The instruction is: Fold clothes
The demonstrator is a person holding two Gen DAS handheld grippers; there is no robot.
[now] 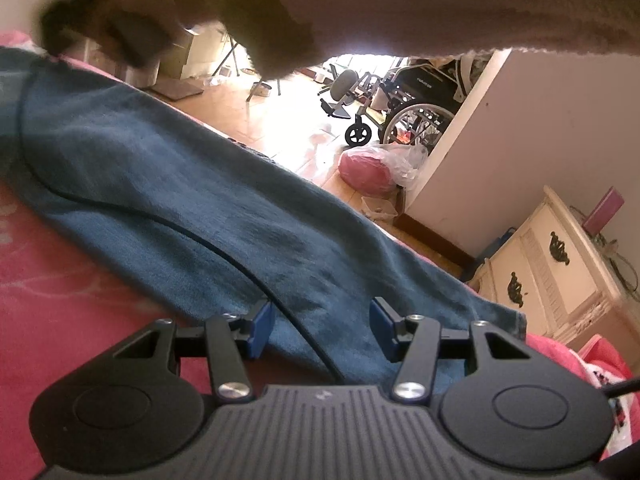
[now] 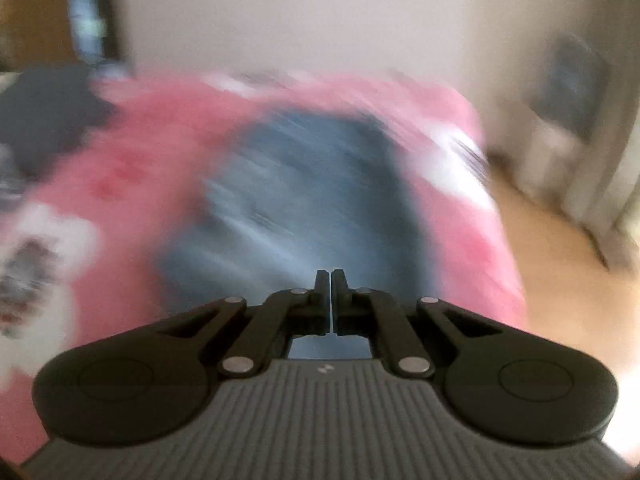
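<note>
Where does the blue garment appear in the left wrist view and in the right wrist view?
Left wrist view: the blue garment lies diagonally from upper left to lower right, passing between the open left gripper fingers.
Right wrist view: it fills the blurred centre, just beyond the shut right gripper.
Shared landmark: the pink bedspread under it.
</note>
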